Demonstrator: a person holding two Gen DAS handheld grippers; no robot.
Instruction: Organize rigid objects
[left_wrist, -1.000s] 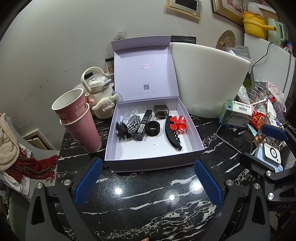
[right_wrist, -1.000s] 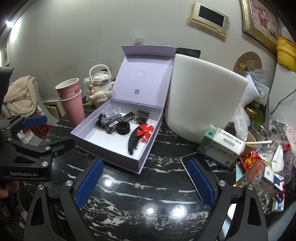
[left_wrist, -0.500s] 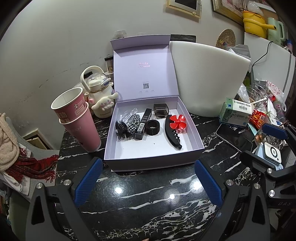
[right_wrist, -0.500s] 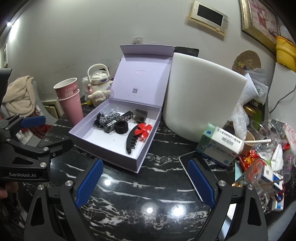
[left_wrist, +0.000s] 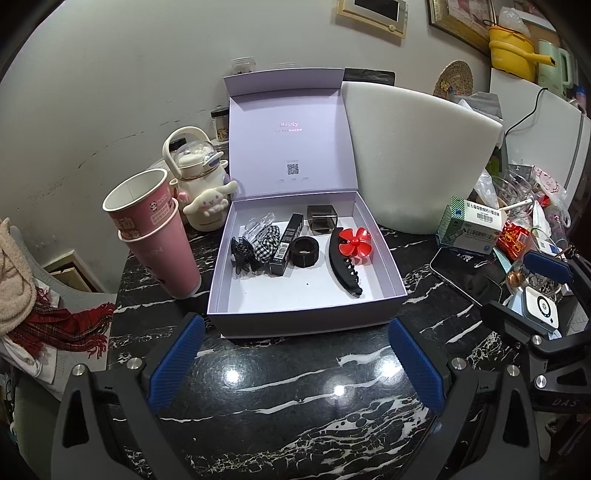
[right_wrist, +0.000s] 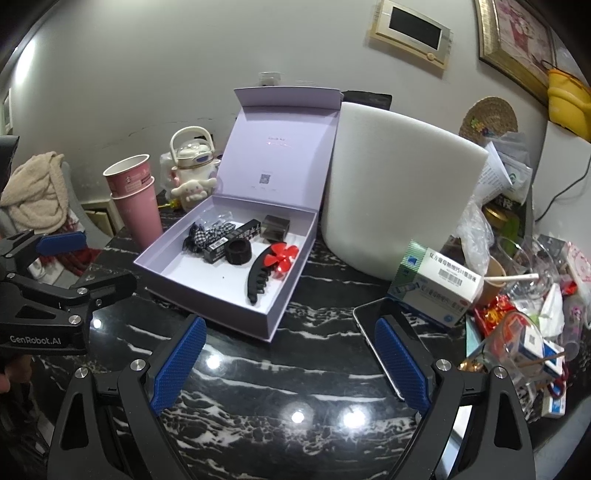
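Note:
An open lilac gift box (left_wrist: 306, 319) (right_wrist: 221, 306) stands on the black marble table, lid upright. Inside lie a black hair clip with a red flower (left_wrist: 349, 251) (right_wrist: 271, 262), a black ring (left_wrist: 304, 252) (right_wrist: 238, 251), a slim black box (left_wrist: 287, 243), a dark cube (left_wrist: 322, 219) (right_wrist: 274, 228), a checkered bow (left_wrist: 267, 242) (right_wrist: 208, 234) and a black claw clip (left_wrist: 242, 254). My left gripper (left_wrist: 295, 356) is open and empty just in front of the box. My right gripper (right_wrist: 290, 350) is open and empty, in front of the box's right corner.
Stacked pink paper cups (left_wrist: 155, 232) and a white kettle with a plush toy (left_wrist: 199, 184) stand left of the box. A white foam slab (left_wrist: 417, 162) leans behind it to the right. A phone (right_wrist: 384, 343), a medicine box (right_wrist: 436, 288) and clutter fill the right side.
Both grippers have drifted slightly; the box sits a touch lower and nearer in the left view. Nothing was grasped or moved.

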